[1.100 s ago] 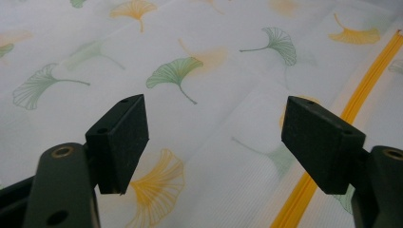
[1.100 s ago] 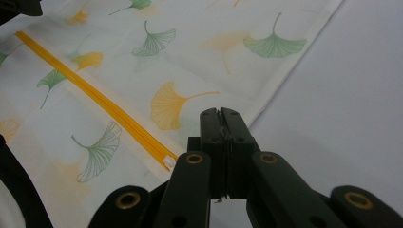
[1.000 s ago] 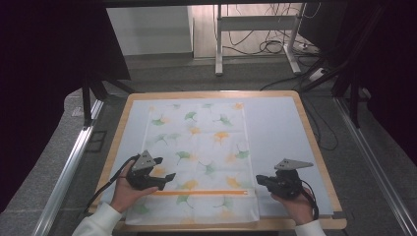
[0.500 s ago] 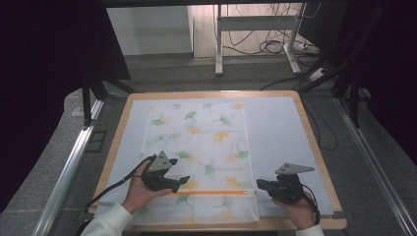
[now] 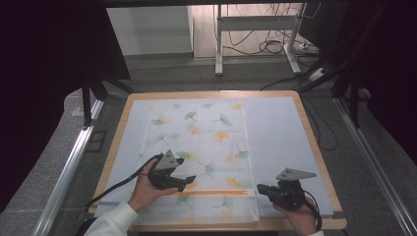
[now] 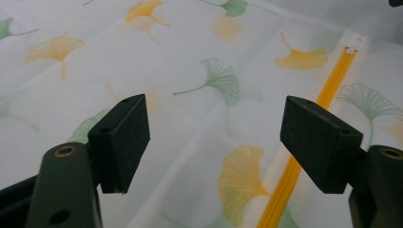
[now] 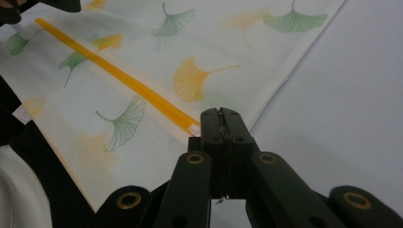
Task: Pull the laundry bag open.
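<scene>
A white cloth cover printed with green and orange ginkgo leaves lies flat on the table. An orange zipper runs across its near end. My left gripper hovers over the cloth just above the zipper's left part. In the left gripper view it is open, with nothing but cloth and the zipper beyond the jaws. My right gripper sits at the zipper's right end. In the right gripper view it is shut, its tips on the end of the zipper, with a thin bit pinched between the jaws.
A pale sheet covers the wooden-rimmed table, with bare sheet to the right of the cover. Metal rails run along both sides of the table. A desk frame and cables are on the floor behind.
My left hand has carried its open gripper rightward from the cover's left edge to over the cloth near the zipper. The right gripper has stayed put, shut.
</scene>
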`<state>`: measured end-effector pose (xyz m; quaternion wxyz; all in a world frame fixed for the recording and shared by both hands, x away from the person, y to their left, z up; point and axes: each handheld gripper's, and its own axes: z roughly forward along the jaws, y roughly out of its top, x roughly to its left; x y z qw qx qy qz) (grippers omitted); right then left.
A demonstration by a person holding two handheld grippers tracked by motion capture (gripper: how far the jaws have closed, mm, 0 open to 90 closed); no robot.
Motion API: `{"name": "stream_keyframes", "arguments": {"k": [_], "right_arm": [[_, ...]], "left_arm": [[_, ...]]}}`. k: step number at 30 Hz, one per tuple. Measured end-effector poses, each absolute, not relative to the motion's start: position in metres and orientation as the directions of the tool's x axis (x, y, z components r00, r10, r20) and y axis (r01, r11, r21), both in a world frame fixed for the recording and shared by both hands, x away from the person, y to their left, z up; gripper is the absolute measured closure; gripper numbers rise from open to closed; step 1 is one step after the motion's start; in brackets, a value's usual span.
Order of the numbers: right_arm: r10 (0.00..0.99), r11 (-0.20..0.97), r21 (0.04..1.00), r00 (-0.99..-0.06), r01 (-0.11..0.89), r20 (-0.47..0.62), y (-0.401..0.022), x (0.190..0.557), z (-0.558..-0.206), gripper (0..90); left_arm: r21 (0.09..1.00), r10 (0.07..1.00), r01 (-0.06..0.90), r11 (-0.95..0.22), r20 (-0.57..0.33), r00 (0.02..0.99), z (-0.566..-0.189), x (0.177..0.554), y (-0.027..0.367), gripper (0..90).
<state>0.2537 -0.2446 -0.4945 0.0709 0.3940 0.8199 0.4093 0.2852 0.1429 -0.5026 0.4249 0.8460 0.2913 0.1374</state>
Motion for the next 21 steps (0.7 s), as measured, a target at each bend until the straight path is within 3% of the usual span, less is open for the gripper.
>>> {"name": "stream_keyframes", "arguments": {"k": [21], "right_arm": [[0.662, 0.422, 0.689, -0.720, 0.590, 0.211, -0.229, 0.235, -0.507, 87.6]], "left_arm": [[0.801, 0.508, 0.297, -0.519, 0.009, 0.861, -0.490, 0.284, 0.088, 27.1]]}}
